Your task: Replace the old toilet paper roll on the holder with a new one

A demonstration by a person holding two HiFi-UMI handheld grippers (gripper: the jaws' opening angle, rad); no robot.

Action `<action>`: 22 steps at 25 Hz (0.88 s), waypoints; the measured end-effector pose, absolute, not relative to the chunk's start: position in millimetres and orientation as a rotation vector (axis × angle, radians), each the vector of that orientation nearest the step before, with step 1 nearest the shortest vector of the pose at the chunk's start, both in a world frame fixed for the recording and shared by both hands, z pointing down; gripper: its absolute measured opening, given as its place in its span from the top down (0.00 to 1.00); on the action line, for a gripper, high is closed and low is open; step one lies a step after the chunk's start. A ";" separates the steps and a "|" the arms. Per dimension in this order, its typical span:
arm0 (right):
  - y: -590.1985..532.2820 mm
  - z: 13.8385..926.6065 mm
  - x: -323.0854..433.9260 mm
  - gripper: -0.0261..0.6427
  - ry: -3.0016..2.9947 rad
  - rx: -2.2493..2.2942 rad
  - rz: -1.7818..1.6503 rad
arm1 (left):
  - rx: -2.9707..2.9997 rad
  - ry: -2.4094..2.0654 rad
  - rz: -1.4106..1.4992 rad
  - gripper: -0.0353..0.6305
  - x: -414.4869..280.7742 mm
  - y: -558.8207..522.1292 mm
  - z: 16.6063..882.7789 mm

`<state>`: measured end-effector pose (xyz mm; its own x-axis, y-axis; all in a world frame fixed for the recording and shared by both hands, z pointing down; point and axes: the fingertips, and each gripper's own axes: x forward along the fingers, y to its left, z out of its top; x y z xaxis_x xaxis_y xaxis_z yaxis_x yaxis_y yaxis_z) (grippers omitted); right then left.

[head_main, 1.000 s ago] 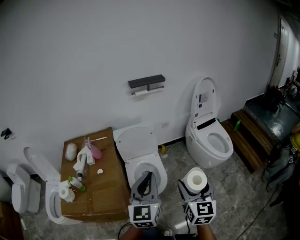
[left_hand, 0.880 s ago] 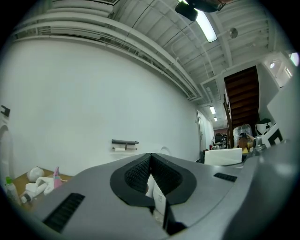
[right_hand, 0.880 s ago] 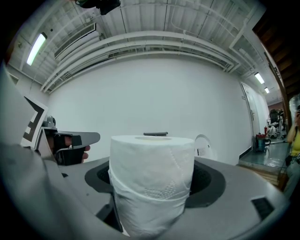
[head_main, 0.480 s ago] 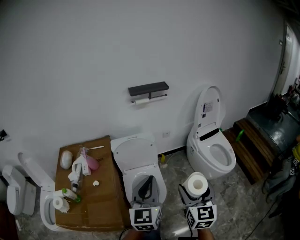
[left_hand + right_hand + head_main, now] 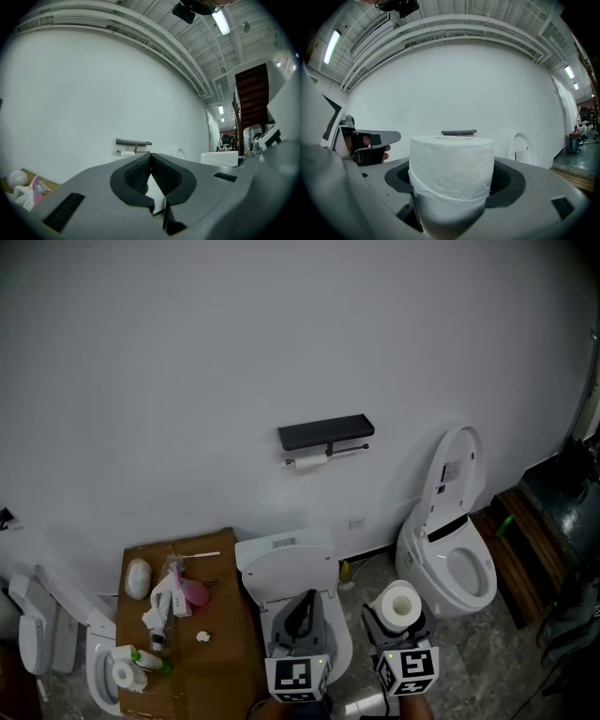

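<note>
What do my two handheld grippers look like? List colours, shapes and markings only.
The left gripper and right gripper look alike: broad matte grey bodies with dark rounded recesses around the jaws. On the left one, black ribbed pads line those recesses. At the rear of each sits a cube bearing black-and-white square markers.

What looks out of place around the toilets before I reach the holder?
Only the cardboard left of the middle toilet: bottles lie toppled in a heap on it, beside a crumpled paper wad. The holder looks intact, with a thin roll hung under it.
</note>
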<state>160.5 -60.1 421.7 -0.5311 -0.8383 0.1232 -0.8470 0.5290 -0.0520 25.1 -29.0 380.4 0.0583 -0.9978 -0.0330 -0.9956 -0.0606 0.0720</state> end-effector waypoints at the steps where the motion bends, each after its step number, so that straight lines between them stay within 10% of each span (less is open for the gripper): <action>1: -72.4 420.9 149.5 0.34 -2.678 1.468 0.157 | 2.263 -2.134 -0.119 0.92 16.1 -41.1 379.0; 22: -245.4 417.0 41.8 0.34 -2.728 1.296 0.105 | 2.153 -2.242 -0.128 0.92 -85.7 -206.2 380.4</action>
<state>41.8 -245.4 417.0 -0.6263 -0.7673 0.1378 -0.7756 0.6311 -0.0111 -85.7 -206.2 380.4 -0.0416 -0.9985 -0.0350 -0.9960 0.0387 0.0805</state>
